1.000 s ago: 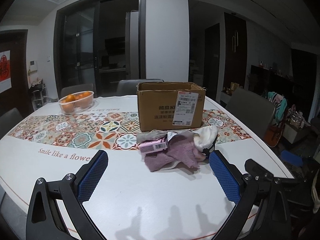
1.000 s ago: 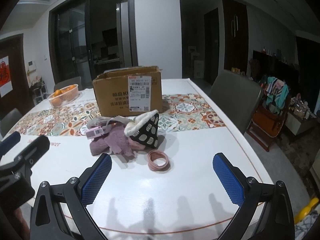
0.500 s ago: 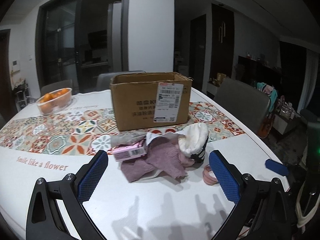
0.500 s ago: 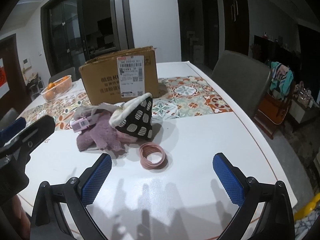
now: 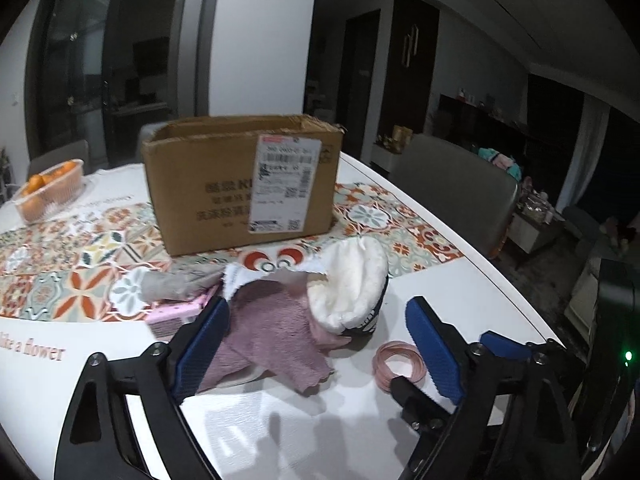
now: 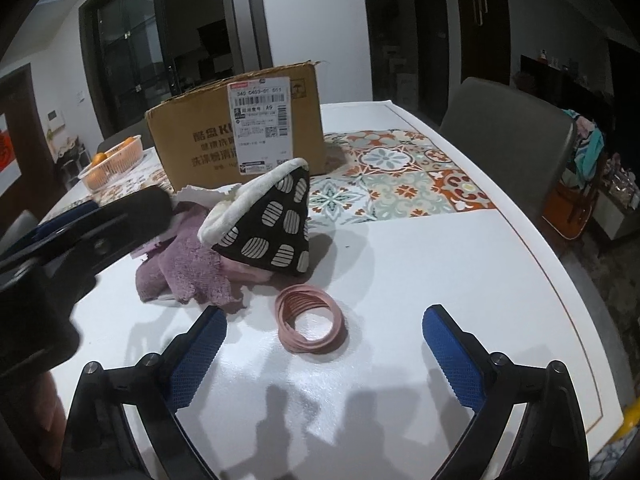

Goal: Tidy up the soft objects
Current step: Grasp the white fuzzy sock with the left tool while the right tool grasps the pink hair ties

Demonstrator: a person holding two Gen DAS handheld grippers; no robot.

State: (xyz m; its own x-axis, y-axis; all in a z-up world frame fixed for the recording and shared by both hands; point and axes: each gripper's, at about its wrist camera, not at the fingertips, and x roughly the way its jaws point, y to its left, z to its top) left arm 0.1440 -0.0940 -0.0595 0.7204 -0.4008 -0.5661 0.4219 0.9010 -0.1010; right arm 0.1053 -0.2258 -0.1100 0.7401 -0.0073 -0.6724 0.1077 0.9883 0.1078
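Note:
A heap of soft things lies on the white table in front of an open cardboard box (image 5: 244, 184) (image 6: 240, 136). It holds a mauve fuzzy cloth (image 5: 272, 332) (image 6: 188, 264), a black slipper with white spots and cream lining (image 6: 272, 220) (image 5: 348, 284), a grey cloth (image 5: 176, 284) and a pink packet (image 5: 172, 314). A bundle of pink hair bands (image 6: 312, 318) (image 5: 398, 364) lies beside the heap. My left gripper (image 5: 316, 344) is open, its fingers either side of the mauve cloth and slipper. My right gripper (image 6: 324, 356) is open, just before the hair bands.
A clear bowl of oranges (image 5: 48, 192) (image 6: 112, 162) stands at the far left on the patterned table runner (image 5: 80, 264). A grey chair (image 6: 504, 144) stands at the table's right side. The left gripper's body (image 6: 60, 248) fills the left of the right wrist view.
Both grippers have moved forward and closer to the heap. The left gripper has swung right and now straddles the mauve cloth and slipper. Both stay open.

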